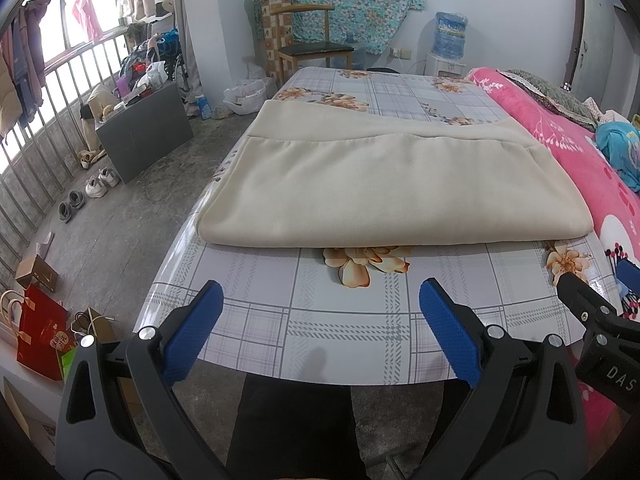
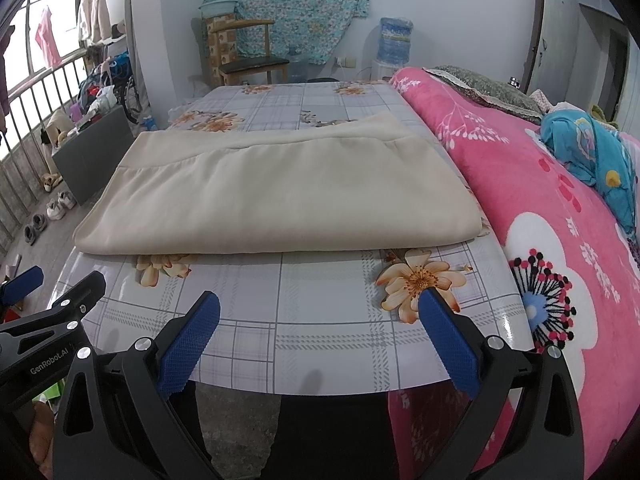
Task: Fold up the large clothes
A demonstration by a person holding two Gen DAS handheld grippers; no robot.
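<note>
- lying folded on the table (image 1: 360, 332), cream cloth (image 1: 372, 184) spread flat across its middle, near fold edge short of the near table edge
- showing a second layer at the far side of cloth (image 2: 276, 184), seam running left to right
- left gripper (image 1: 320, 300) hovering above the near table edge, blue pads (image 1: 192, 332) wide apart, nothing between them
- right gripper (image 2: 320, 304) level beside it, pads (image 2: 448, 344) also wide apart, holding nothing
- both grippers clear of the cloth, near side of it
- right gripper's tip peeking in at right of the left view, left gripper's tip at left of the right view
- pink blanket (image 2: 540, 208) just right of the table, blue garment (image 2: 588, 152) lying on it
- wooden chair (image 1: 316, 48) beyond the far table end, water dispenser (image 1: 448, 40) to its right
- shoes (image 1: 96, 188) on the floor at left, near a grey box (image 1: 148, 132)
- red bag (image 1: 44, 332) on the floor, near left
</note>
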